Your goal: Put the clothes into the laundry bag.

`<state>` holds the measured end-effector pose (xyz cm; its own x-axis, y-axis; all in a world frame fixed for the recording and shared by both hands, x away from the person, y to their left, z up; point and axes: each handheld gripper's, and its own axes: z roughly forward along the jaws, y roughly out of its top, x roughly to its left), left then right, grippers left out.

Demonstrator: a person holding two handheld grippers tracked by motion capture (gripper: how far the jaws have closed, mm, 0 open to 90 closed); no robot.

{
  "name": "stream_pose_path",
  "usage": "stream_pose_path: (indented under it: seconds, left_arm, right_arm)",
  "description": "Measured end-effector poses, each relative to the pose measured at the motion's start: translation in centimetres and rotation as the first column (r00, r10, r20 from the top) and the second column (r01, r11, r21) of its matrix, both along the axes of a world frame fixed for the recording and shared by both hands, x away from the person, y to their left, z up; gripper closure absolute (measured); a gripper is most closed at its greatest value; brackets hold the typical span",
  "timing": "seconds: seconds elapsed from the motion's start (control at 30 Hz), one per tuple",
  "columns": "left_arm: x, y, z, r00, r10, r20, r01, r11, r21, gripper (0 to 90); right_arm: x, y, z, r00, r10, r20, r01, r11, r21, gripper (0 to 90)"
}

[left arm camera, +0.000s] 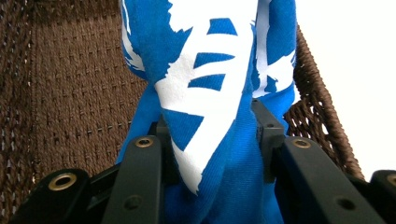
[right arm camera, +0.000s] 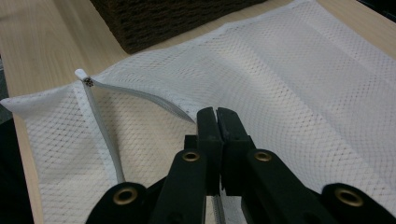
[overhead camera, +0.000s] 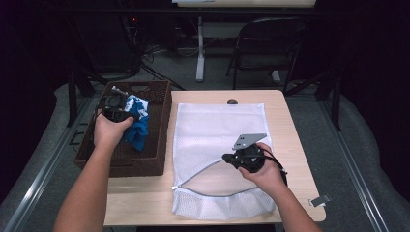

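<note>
At the light wooden worktop (overhead camera: 290, 121), my left gripper (overhead camera: 116, 110) lifts a blue-and-white printed cloth garment (overhead camera: 138, 121) out of the dark brown woven basket (overhead camera: 159, 121) at nine o'clock, its jaws clamped tight on a bunched fold while the rest hangs down into the basket. At five o'clock my right gripper (overhead camera: 231, 158) has its jaws pressed together on the zip edge of the white mesh laundry bag (overhead camera: 212, 125), lifting one lip of the opening, which gapes toward six o'clock. The step in hand looks like the transfer: next, I judge, the garment must swing toward three o'clock and go into that mouth, the lip held high.
</note>
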<state>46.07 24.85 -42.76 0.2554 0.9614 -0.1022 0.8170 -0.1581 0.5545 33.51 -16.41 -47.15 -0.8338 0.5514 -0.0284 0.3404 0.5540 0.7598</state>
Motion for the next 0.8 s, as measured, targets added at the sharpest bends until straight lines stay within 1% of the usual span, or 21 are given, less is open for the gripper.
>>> stream_pose_path:
  seconds: [0.27, 0.47, 0.63, 0.7, 0.8]
  left_arm:
    - [-1.0, 0.2, 0.8, 0.9995, -0.027, 0.018, 0.027, 0.9996, -0.001, 64.2]
    - [-1.7, 0.2, 1.3, 0.9984, -0.042, 0.038, 0.042, 0.999, -0.015, 64.2]
    - [-2.5, 0.0, 1.9, 0.996, -0.07, 0.056, 0.071, 0.9973, -0.017, 64.2]
    - [-2.8, -0.1, 2.1, 0.9951, -0.075, 0.065, 0.077, 0.9967, -0.026, 64.2]
    - [-3.5, -0.1, 2.6, 0.9918, -0.096, 0.085, 0.099, 0.9942, -0.04, 64.2]
  right_arm:
    - [0.0, 0.0, 0.0, 1.0, 0.002, 0.002, -0.002, 1.0, -0.002, 88.8]
    - [0.0, 0.1, 0.0, 1.0, 0.002, 0.003, -0.002, 1.0, -0.003, 88.8]
    - [-0.1, 0.1, 0.0, 1.0, -0.001, 0.0, 0.001, 1.0, -0.003, 88.8]
    - [-0.1, 0.1, 0.0, 1.0, 0.001, 0.003, -0.001, 1.0, -0.003, 88.8]
    - [-0.1, 0.1, 0.0, 1.0, -0.001, 0.002, 0.001, 1.0, -0.002, 88.8]
